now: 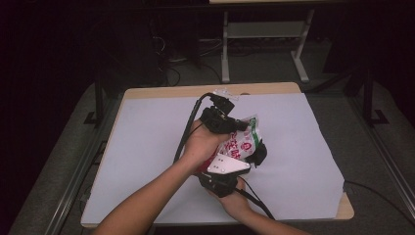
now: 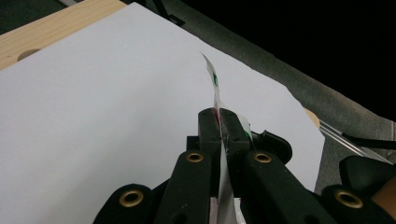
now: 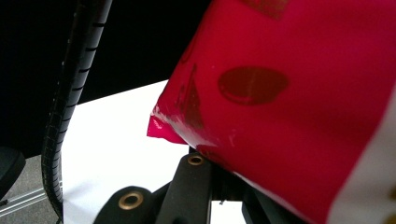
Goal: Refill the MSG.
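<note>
Now both grippers are on one bag [image 1: 241,142], held up above the middle of the white sheet [image 1: 147,147] that covers the table [image 1: 161,91]. From the high view it is a crinkly snack bag, white on its upper face with red printing, a green strip along one edge and red lower down. It sits tilted, one corner pointing up and away from the person.

Left gripper [image 1: 221,115] is at the far end of the bag, the left hand [image 1: 203,142] wrapped round its body. In the left gripper view its jaws are pressed together on a thin flap of the bag [image 2: 215,88], which stands up edge-on between them: whitish film, a green mark near the tip, a red smear where the pads bite.

Right gripper [image 1: 226,177] is at the near end, grey plate [image 1: 227,165] on top, the right hand [image 1: 236,203] beneath it. In the right gripper view the bag [image 3: 289,93] looms large and glossy red with darker printed shapes, a crimped corner sticking out left and a white band at the right edge. The jaws go in under the red film and are closed on the bag's lower edge. A ribbed black cable [image 3: 70,93] runs down the left of that view.
</note>
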A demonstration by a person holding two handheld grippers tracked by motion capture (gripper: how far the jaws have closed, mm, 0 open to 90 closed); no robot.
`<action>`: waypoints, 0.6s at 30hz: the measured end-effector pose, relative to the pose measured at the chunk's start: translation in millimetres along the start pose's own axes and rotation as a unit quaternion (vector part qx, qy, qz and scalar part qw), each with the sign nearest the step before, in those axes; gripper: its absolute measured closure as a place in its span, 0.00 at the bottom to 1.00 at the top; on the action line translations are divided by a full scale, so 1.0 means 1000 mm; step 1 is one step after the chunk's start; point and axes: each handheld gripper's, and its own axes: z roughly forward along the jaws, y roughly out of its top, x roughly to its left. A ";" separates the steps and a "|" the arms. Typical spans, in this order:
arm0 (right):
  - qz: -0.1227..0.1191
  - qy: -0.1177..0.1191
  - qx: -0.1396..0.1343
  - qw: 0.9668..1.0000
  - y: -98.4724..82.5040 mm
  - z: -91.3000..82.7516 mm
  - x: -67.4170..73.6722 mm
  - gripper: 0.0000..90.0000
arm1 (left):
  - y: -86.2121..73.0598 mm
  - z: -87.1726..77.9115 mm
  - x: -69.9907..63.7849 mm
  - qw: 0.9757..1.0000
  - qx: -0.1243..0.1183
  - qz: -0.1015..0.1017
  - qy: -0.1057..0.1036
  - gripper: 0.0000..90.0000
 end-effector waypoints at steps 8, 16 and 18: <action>0.004 0.002 -0.003 1.000 0.000 0.000 0.000 1.00 | 0.000 0.000 -0.001 1.000 -0.001 0.000 0.001 1.00; 0.006 0.003 -0.004 1.000 0.001 0.000 0.001 1.00 | 0.000 -0.001 -0.001 1.000 0.000 -0.001 0.001 1.00; 0.006 0.003 -0.005 1.000 0.001 0.000 0.001 1.00 | 0.000 -0.001 -0.001 1.000 -0.001 -0.002 0.000 1.00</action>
